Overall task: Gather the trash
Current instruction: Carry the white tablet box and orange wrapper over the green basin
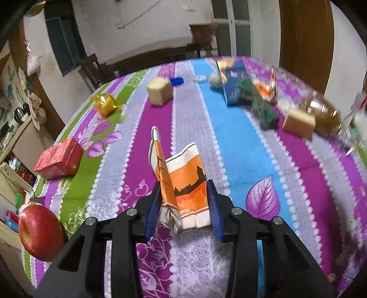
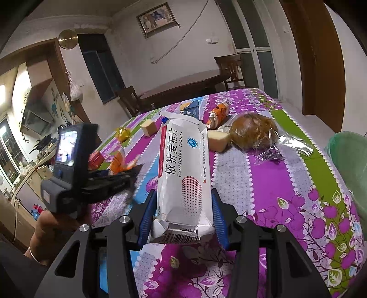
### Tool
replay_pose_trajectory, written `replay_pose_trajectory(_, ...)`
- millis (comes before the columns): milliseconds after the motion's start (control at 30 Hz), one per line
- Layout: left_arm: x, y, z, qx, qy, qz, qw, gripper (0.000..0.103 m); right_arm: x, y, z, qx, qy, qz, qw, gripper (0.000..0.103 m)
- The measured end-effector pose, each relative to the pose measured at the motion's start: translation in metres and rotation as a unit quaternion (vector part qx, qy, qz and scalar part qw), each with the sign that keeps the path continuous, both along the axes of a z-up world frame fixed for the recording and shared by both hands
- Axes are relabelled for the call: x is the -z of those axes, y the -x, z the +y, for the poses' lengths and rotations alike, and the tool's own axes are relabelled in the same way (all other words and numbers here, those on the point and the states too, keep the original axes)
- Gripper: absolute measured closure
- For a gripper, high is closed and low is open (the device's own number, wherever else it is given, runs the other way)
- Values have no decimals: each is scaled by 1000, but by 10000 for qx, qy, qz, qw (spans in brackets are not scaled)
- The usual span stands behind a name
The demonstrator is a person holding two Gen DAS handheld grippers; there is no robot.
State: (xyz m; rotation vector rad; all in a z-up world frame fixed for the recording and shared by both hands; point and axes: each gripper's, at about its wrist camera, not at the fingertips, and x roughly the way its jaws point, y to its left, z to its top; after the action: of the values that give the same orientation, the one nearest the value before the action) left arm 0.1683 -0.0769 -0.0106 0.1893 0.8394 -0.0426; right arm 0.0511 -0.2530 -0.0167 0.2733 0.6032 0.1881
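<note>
Pale scuffed walls (image 2: 183, 34) are enclosing the room, a framed picture (image 2: 156, 19) is hanging high, dark wooden chairs (image 2: 128, 98) are standing behind a dark table (image 2: 190, 84), beside a dark window (image 2: 101, 71).

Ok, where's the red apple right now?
The red apple sits at the table's near-left edge in the left wrist view, left of the left tongs, with the red box just beyond it.

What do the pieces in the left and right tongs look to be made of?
Orange-and-white wrapper in the left tongs: thin printed paper or film, going by its creases and crumpled end. White tablet box in the right tongs: light matte cardboard, with folded flaps and a dented, torn end.
</note>
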Motion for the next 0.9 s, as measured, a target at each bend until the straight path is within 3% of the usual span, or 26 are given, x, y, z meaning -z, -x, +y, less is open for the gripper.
replay_pose_trajectory(267, -45, 18, 14, 63, 579, -571, 9967, 66, -15, 4, 8, 68, 197, -199, 9996, 55)
replay_pose_trajectory(433, -61, 29, 3, 30, 433, -954, 9945, 66, -21, 6, 8, 160, 279, -282, 9991, 55)
replay_pose_trajectory(900, -57, 35, -39, 194, 36, -1215, 9924, 66, -27, 30, -4, 554, 452, -379, 9967, 55)
